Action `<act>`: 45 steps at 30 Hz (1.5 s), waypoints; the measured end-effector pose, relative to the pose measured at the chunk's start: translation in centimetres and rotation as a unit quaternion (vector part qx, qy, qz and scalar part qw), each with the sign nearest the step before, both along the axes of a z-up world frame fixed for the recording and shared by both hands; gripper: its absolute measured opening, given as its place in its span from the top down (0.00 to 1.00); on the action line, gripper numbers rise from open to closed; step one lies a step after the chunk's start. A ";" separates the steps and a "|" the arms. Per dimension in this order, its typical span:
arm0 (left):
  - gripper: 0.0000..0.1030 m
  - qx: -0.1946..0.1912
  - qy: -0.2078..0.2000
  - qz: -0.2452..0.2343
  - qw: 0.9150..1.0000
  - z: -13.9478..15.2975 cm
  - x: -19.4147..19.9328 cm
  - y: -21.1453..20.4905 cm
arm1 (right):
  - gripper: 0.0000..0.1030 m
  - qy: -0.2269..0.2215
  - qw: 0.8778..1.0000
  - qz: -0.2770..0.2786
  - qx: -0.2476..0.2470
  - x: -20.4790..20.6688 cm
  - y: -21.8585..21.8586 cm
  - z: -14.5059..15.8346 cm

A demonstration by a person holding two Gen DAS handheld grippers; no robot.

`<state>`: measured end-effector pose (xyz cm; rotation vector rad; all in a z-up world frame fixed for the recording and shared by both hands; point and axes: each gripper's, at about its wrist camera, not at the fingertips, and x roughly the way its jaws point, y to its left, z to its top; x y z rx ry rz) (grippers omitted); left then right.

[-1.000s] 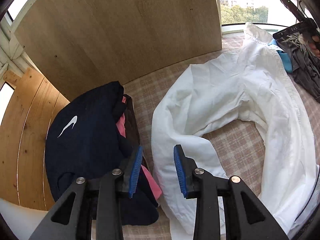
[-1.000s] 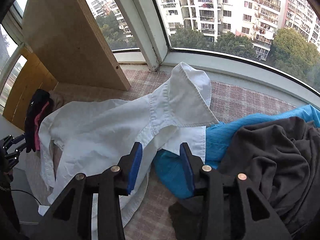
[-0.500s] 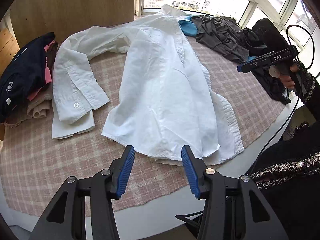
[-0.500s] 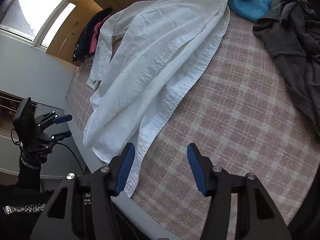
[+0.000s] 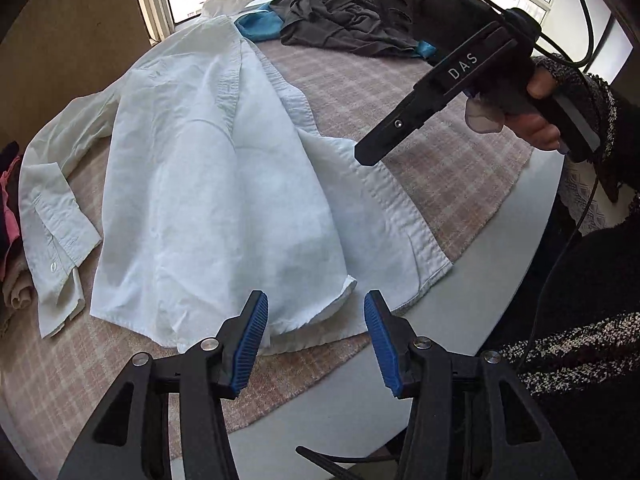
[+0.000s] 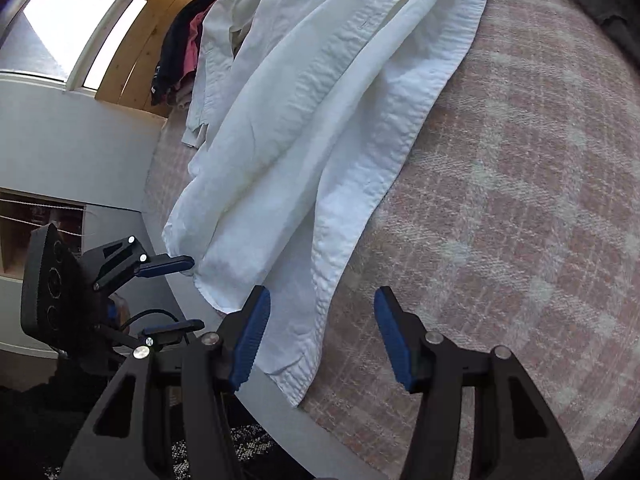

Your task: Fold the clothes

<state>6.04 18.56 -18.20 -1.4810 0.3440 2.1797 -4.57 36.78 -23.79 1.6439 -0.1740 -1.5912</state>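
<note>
At the table's near edge, the white shirt lies spread (hem toward you), so you hold the left gripper and right gripper over its bottom corners, jaws half-open, empty, ready to pinch.

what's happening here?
A person holds tongs in each hand over a white shirt spread on a plaid cloth. The left tongs and right tongs both hover open at the shirt's near hem by the table edge, gripping nothing. No fold is started. Dark and blue clothes lie heaped at the far side.
</note>
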 end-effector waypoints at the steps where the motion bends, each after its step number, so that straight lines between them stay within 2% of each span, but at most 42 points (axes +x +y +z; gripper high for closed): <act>1: 0.53 0.000 -0.004 0.007 1.000 -0.4 -0.2 -0.4 | 0.52 0.009 1.000 0.003 -0.002 0.3 -0.2 0.1; 2: 0.55 -0.002 -0.006 0.011 1.000 -0.8 -0.4 -0.6 | 0.61 0.006 1.000 0.005 -0.006 0.5 -0.4 0.1; 3: 0.57 -0.002 -0.013 0.013 1.000 -1.2 -0.7 -0.6 | 0.87 0.000 1.000 0.007 -0.010 0.6 -0.5 0.0; 4: 0.65 -0.002 -0.019 0.015 1.000 -1.6 -1.0 -0.7 | 0.96 -0.005 1.000 0.008 -0.013 0.8 -0.6 -0.1; 5: 0.73 -0.002 -0.026 0.016 1.000 -1.9 -1.3 -0.8 | 0.96 -0.009 1.000 0.005 -0.019 0.8 -0.5 0.1; 6: 0.88 -0.006 -0.033 0.020 0.999 -2.3 -1.7 -0.8 | 0.97 -0.013 1.000 0.001 -0.025 0.7 -0.3 0.3; 8: 0.92 -0.001 -0.032 0.028 0.999 -1.9 -2.0 -1.6 | 0.97 -0.014 0.999 -0.012 -0.032 0.6 0.5 1.1; 10: 0.92 0.014 -0.025 0.037 0.999 -1.0 -2.2 -2.7 | 0.96 0.042 0.998 -0.003 0.050 0.9 0.9 1.9; 11: 0.90 0.019 -0.021 0.044 0.999 -0.6 -2.2 -3.4 | 0.96 0.080 0.992 -0.002 0.093 1.3 1.1 2.6; 12: 0.89 0.025 -0.017 0.052 0.998 -0.1 -2.3 -4.2 | 0.91 0.118 0.984 -0.002 0.135 1.8 1.4 3.3; 13: 0.88 0.030 -0.013 0.059 0.998 0.3 -2.3 -4.9 | 0.90 0.137 0.981 0.002 0.135 2.2 1.4 4.1; 16: 0.87 0.038 -0.011 0.056 0.998 1.1 -1.9 -5.7 | 0.89 0.119 0.992 0.036 0.026 4.1 -0.1 6.6; 18: 0.87 0.047 -0.010 0.044 0.998 1.6 -1.5 -5.5 | 0.89 0.124 0.991 0.058 0.004 5.6 -2.5 7.1; 21: 0.82 0.057 -0.013 0.029 0.998 2.3 -0.8 -5.5 | 0.88 0.134 0.987 0.085 0.019 7.3 -6.2 6.0; 24: 0.82 0.046 -0.009 0.017 0.999 2.6 0.1 -5.9 | 0.87 0.116 0.988 0.095 0.033 8.6 -7.9 4.2; 28: 0.82 0.043 -0.009 0.017 0.999 2.6 0.7 -7.5 | 0.86 0.142 0.984 0.083 0.072 10.1 -7.5 3.3; 33: 0.80 0.053 -0.017 0.006 0.998 2.0 0.8 -9.1 | 0.86 0.138 0.985 0.037 0.092 9.8 -7.9 2.8; 38: 0.80 0.055 -0.020 -0.016 0.998 1.6 0.6 -9.5 | 0.86 0.132 0.987 0.021 0.089 9.7 -8.2 2.5; 39: 0.80 0.057 -0.019 -0.020 0.998 1.7 0.6 -9.5 | 0.87 0.132 0.987 0.018 0.085 9.7 -8.2 2.4; 40: 0.80 0.058 -0.018 -0.025 0.998 1.7 0.6 -9.6 | 0.95 0.134 0.987 0.016 0.084 9.9 -8.2 2.5; 41: 0.79 0.059 -0.017 -0.029 0.998 1.8 0.6 -9.7 | 0.97 0.134 0.987 0.015 0.085 10.1 -8.2 2.5; 45: 0.77 0.058 -0.017 -0.036 0.998 1.6 0.4 -10.0 | 0.97 0.138 0.987 -0.004 0.084 11.1 -7.4 3.0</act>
